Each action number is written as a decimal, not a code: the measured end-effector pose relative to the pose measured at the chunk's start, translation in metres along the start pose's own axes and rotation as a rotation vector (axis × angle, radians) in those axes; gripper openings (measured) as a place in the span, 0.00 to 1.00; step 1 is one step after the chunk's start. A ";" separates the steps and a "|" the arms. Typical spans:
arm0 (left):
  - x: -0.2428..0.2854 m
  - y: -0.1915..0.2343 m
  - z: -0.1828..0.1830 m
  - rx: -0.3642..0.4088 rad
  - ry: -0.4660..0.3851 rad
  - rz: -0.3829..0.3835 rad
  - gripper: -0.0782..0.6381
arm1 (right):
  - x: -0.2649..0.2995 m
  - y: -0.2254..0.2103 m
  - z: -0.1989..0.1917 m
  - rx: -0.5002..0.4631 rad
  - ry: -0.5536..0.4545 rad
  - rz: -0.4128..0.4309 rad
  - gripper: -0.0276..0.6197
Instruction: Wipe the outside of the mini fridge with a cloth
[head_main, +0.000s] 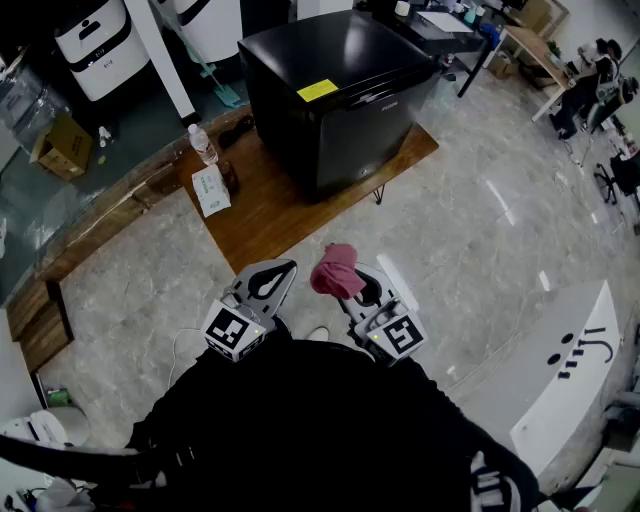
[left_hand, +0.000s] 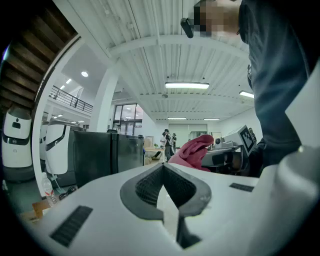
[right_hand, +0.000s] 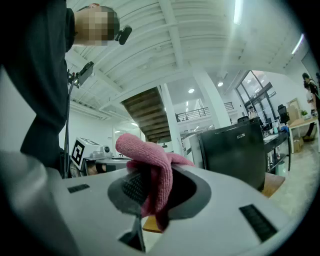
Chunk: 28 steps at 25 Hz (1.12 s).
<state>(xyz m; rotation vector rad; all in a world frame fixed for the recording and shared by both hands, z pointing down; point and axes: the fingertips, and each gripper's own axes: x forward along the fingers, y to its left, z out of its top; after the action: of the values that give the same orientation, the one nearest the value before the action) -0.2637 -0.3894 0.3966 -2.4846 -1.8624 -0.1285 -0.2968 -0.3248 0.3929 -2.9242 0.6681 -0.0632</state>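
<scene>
mini fridge (head_main: 335, 95): black, on wooden platform (head_main: 270, 220), well ahead of me | left gripper (head_main: 270, 285): jaws together, empty | right gripper (head_main: 358, 288): clamped on pink cloth (head_main: 336, 270), near my body | step: approach, I judge wiping not begun | next: I carry cloth forward, press it flat on 1 face

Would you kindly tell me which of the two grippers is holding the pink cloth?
The right gripper: the pink cloth is pinched between its jaws, draping over them. The left gripper has its jaws together with nothing between them.
</scene>
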 end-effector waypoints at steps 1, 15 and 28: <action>-0.001 -0.001 0.000 -0.001 -0.001 0.002 0.11 | -0.001 0.001 -0.001 0.000 0.000 0.001 0.16; 0.002 -0.004 0.004 0.002 -0.001 0.011 0.11 | -0.003 -0.018 -0.007 0.029 0.014 -0.075 0.16; 0.068 0.084 0.035 0.066 -0.049 0.042 0.11 | 0.108 -0.116 0.026 -0.042 0.003 -0.151 0.17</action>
<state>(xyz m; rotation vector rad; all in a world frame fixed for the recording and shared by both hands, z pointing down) -0.1624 -0.3453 0.3690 -2.5031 -1.7998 -0.0048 -0.1474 -0.2649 0.3850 -3.0106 0.4529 -0.0698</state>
